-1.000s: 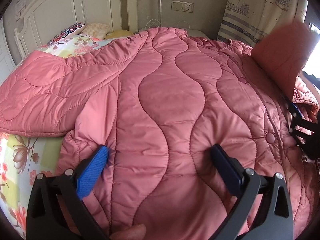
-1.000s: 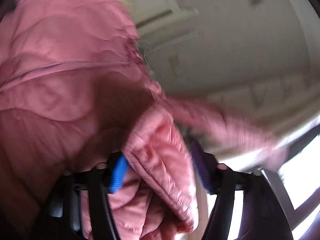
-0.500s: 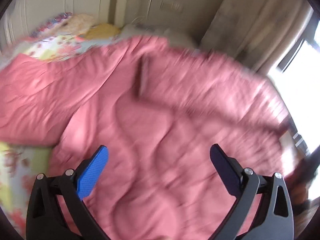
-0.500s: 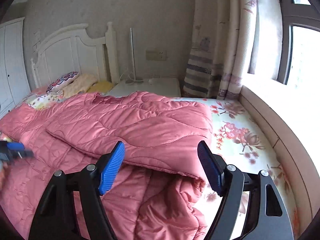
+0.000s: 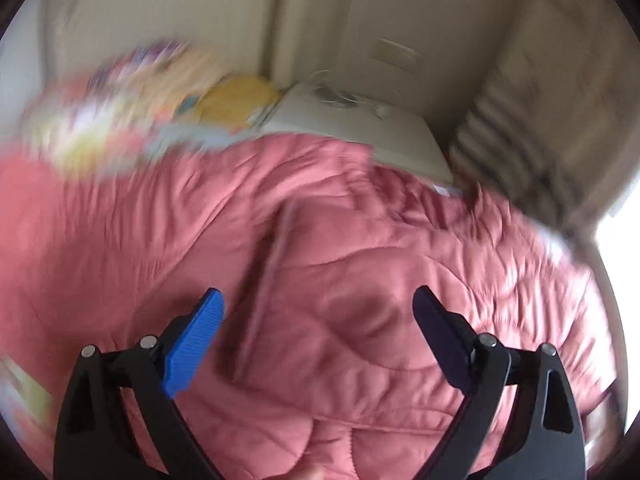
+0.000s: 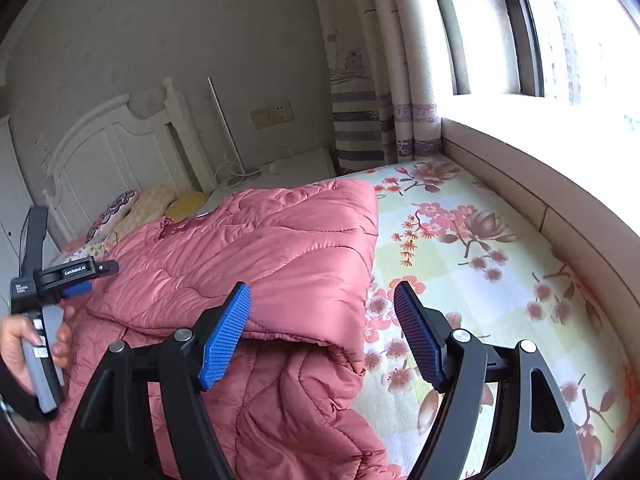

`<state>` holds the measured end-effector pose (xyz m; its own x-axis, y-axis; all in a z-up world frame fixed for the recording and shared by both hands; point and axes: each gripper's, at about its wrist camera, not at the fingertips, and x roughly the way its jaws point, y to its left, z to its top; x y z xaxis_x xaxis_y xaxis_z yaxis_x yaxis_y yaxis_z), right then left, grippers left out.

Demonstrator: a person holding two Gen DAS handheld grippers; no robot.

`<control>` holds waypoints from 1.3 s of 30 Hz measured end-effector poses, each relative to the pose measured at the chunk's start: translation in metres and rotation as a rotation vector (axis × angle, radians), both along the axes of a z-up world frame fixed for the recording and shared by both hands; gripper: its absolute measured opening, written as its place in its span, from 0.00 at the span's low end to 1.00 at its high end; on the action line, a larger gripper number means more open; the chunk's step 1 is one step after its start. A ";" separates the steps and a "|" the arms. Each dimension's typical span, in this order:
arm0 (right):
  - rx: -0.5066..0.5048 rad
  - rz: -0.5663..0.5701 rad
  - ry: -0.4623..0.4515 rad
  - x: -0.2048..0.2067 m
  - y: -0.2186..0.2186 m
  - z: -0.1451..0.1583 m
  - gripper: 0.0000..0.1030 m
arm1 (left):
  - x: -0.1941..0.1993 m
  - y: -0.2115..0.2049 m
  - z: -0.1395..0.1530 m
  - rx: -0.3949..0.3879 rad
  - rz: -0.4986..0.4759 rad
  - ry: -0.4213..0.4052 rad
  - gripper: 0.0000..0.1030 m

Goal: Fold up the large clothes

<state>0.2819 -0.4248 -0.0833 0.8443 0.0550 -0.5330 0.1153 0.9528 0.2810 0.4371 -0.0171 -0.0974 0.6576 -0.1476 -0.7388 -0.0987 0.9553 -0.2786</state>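
Left wrist view, sharpness: the picture is smeared, so fine detail cannot be read.
Left wrist view, left gripper (image 5: 316,336): jaws spread wide, nothing between the blue pads; it hangs above the cloth, not touching it as far as the blur allows.
Left wrist view, pink quilted coat (image 5: 360,280): fills the space ahead of and below the fingers; a dark fold edge (image 5: 268,272) runs away from the gripper, just ahead of its left finger.
Left wrist view, beyond the coat: a yellow pillow (image 5: 236,100) and a white bedside cabinet (image 5: 360,124) lie far ahead.

Right wrist view, right gripper (image 6: 322,332): jaws wide apart and empty, held above the coat's near right corner.
Right wrist view, pink quilted coat (image 6: 280,256): a folded-over panel lies flat ahead and to the left of the fingers; its right edge (image 6: 370,260) passes between them, and bunched cloth sits directly below.
Right wrist view, floral bedsheet (image 6: 480,248): bare to the right of the fingers.
Right wrist view, left gripper (image 6: 76,280): far left, held in the person's hand (image 6: 24,340) over the coat's other side.

Step in hand, judged: one side panel looks folded in; the other side likely comes next.
Doing it well: pinch through all layers at an edge, lift both ends level, carry across without dragging the laid fold, and smooth the puffy filling before letting go.
Risk: slippery padded cloth may spring back open.
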 end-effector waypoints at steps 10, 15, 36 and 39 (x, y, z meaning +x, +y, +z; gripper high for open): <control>0.013 -0.015 0.021 0.001 0.000 -0.005 0.70 | -0.010 0.012 0.003 0.077 -0.168 -0.056 0.07; 0.014 -0.027 0.021 -0.001 -0.001 -0.006 0.70 | -0.037 0.014 0.011 0.166 -0.130 -0.078 0.06; -0.112 -0.007 -0.049 -0.013 0.021 0.007 0.38 | -0.018 -0.013 -0.020 0.156 -0.259 0.016 0.98; -0.060 -0.001 -0.076 -0.018 0.012 0.012 0.33 | -0.015 -0.015 -0.021 0.187 -0.271 0.022 0.98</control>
